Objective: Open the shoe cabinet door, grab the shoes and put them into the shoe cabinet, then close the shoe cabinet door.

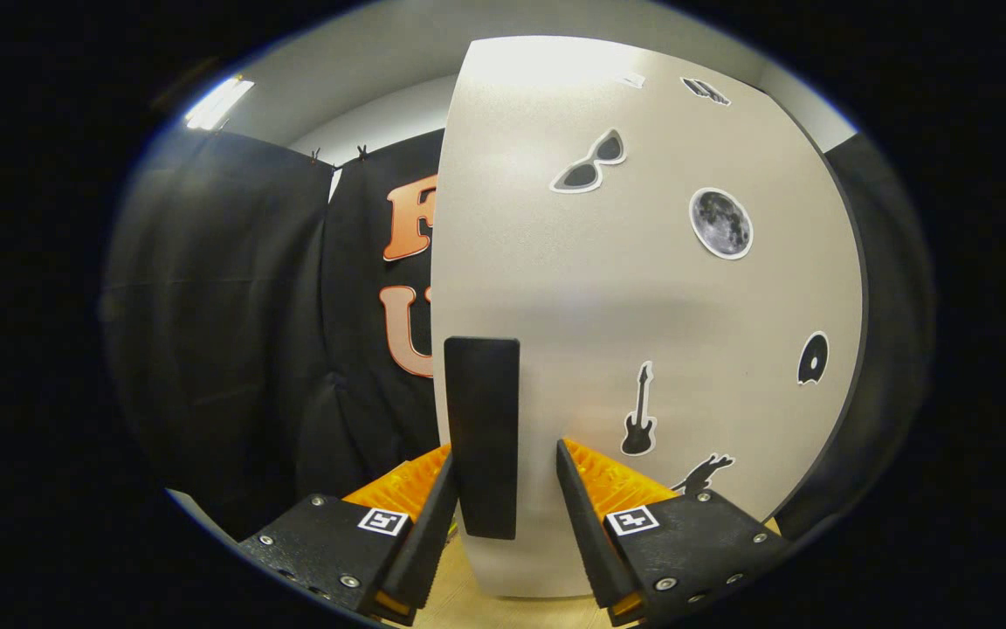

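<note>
Black cloth wall [232, 332] behind and to the left, white ceiling with a bright light strip [217, 103] above, pale wood floor [485, 603] showing low between the fingers. Shoe cabinet door [643, 297] straight ahead and very close: pale grey-beige panel, matte, dark along its right edge, left edge standing free against the cloth. Inside of the shoe cabinet hidden, so contents impossible to tell. Scattered across the door, flat stickers: sunglasses [590, 163] near the top, a grey moon disc [720, 224] to their right, a dark guitar [639, 412] lower down, a small round dark sticker [813, 358] near the right edge, another dark shape [702, 474] just beyond the right finger. Black upright handle [482, 437], a plain rectangular bar, fixed close to the door's left edge. Gripper [503, 485] parted, fingers on either side of the handle, left finger [420, 524] close against it, right finger [586, 515] apart with a strip of door showing in the gap; not clamped.
</note>
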Demonstrator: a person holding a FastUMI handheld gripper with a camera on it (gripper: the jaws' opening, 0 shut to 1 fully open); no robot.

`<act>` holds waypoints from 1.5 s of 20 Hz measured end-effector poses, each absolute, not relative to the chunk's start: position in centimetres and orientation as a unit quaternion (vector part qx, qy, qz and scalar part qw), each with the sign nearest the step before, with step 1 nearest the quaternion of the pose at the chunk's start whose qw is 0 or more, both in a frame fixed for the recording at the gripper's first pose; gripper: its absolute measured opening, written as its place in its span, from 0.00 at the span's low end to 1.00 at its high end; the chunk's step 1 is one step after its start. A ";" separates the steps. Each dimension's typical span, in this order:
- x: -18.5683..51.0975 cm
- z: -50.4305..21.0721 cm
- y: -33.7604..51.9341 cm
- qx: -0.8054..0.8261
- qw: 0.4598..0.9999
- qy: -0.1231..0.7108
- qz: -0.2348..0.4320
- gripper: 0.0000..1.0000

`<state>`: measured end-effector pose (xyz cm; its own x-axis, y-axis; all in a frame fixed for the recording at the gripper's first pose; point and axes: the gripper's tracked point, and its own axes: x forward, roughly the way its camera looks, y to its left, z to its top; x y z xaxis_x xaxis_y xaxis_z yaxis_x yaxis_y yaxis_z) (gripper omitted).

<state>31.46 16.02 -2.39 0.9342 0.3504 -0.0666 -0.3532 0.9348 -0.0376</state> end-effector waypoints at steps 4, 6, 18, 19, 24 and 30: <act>32.4 -2.6 16.2 -0.020 0.986 0.026 0.166 0.69; 32.8 -2.6 16.2 -0.020 0.987 0.019 0.160 0.69; 31.5 -1.5 16.3 0.003 0.988 0.002 0.157 0.70; 30.9 -1.3 16.0 0.003 0.988 0.001 0.155 0.71; 25.4 -0.8 12.5 -0.042 0.994 -0.004 0.097 0.71; 18.7 -0.4 8.1 -0.046 0.998 -0.008 0.049 0.71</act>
<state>18.66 8.13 -0.40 0.9950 0.0990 0.0119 -0.0975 0.9910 -0.0919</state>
